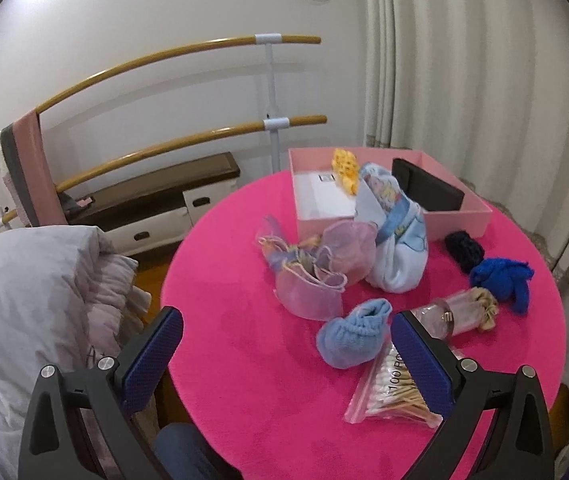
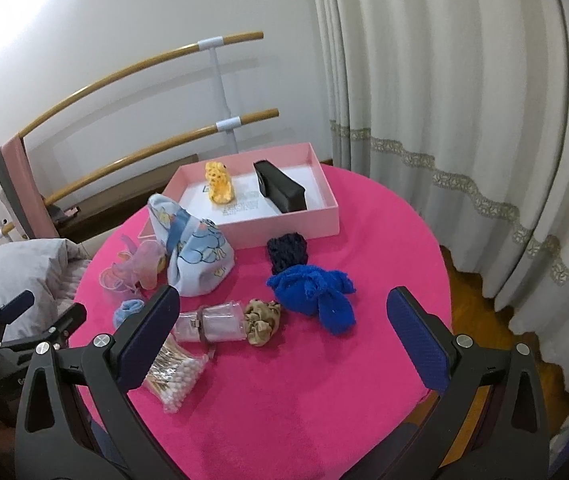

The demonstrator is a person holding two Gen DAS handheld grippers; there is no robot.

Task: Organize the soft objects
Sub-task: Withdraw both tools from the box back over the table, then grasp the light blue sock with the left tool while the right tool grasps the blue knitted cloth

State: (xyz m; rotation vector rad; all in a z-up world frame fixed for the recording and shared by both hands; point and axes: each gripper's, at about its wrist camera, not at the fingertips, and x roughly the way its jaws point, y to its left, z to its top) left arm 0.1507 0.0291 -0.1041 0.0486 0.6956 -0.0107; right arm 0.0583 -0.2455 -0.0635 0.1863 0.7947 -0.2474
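On the round pink table (image 1: 252, 380) (image 2: 284, 400) lie soft items: a light blue sock ball (image 1: 352, 334) (image 2: 127, 310), a royal blue cloth bundle (image 1: 502, 278) (image 2: 314, 292), a dark navy knit piece (image 1: 464, 248) (image 2: 287, 252), a beige scrunchie (image 1: 484, 308) (image 2: 261, 318), a blue-and-white printed pouch (image 1: 394, 248) (image 2: 196, 258) and pink organza bags (image 1: 316, 276) (image 2: 136, 270). A pink box (image 1: 460, 224) (image 2: 284, 228) holds a yellow knit item (image 1: 346, 168) (image 2: 218, 186) and a black case (image 1: 424, 190) (image 2: 280, 192). My left gripper (image 1: 286, 354) is open above the table's near left edge. My right gripper (image 2: 282, 334) is open, empty, above the near table.
A bag of cotton swabs (image 1: 394, 394) (image 2: 174, 376) and a clear plastic tube (image 1: 442, 316) (image 2: 214, 324) lie near the front. Curtains (image 2: 444, 120) hang at the right. A ballet barre (image 1: 164, 64) and a grey quilt (image 1: 24, 300) stand at the left.
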